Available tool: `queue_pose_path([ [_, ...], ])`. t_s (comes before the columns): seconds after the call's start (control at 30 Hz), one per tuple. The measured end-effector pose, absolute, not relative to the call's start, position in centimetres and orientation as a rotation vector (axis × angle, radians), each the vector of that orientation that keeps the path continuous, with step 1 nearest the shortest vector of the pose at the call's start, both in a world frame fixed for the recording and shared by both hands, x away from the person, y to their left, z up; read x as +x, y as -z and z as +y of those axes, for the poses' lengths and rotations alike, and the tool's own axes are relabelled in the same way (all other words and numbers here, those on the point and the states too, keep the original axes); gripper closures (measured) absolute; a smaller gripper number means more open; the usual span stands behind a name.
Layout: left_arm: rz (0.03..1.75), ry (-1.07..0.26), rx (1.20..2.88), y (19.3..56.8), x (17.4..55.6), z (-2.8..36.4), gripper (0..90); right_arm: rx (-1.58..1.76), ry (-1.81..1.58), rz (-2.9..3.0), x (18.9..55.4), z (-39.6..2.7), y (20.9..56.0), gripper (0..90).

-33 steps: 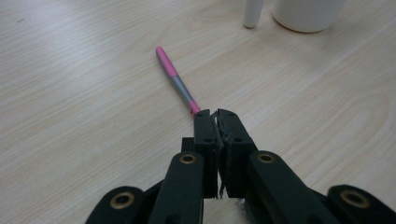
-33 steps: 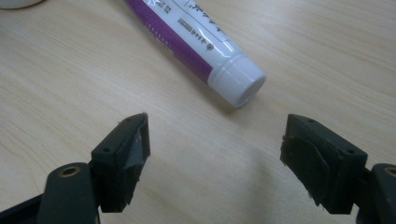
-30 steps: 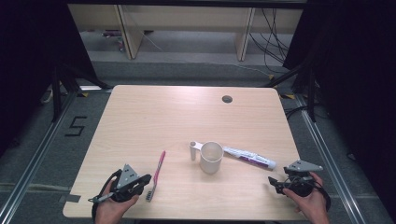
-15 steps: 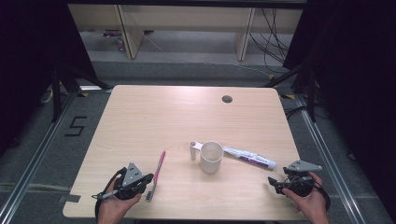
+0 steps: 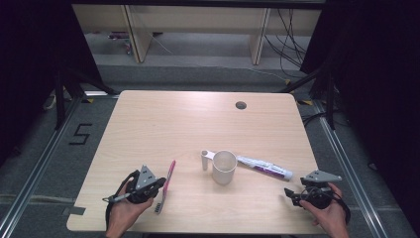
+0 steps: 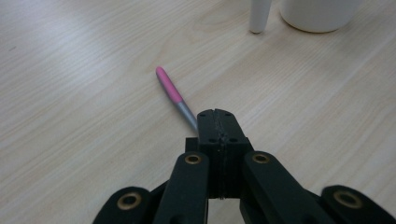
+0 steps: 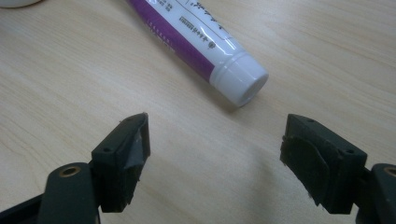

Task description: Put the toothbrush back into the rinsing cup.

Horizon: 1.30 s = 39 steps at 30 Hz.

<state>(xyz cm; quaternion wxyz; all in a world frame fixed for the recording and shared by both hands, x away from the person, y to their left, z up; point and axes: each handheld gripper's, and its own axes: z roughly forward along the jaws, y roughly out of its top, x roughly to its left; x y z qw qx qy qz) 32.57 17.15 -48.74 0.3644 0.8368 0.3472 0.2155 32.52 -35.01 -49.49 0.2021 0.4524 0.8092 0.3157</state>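
White mug [image 5: 224, 167] stands between toothbrush [image 5: 165, 184] and toothpaste tube [image 5: 264, 167] — apart.

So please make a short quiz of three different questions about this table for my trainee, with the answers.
1. True or false: the right gripper has its jaws open.
2. The cap of the toothpaste tube points toward: A) the right gripper, B) the cup.
3. What pink thing lies beside the left gripper?

Key: 1 true. 2 A. 3 the toothbrush.
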Motion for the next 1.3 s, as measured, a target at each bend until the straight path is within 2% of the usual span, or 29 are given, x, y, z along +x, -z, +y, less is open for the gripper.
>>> queue_pose_path([
  [0.43,0.799,-0.576,2.200,48.3,35.6,15.2,89.6,1.298,-0.878,2.262,32.4,-35.0,49.4,24.3],
  [0.9,0.821,-0.541,2.248,49.1,39.4,13.9,89.5,1.266,-0.882,2.261,32.5,-35.0,49.5,24.3],
  [1.3,0.894,-0.482,2.268,49.7,41.3,15.4,88.7,1.313,-0.887,2.274,32.3,-34.8,49.5,24.3],
])
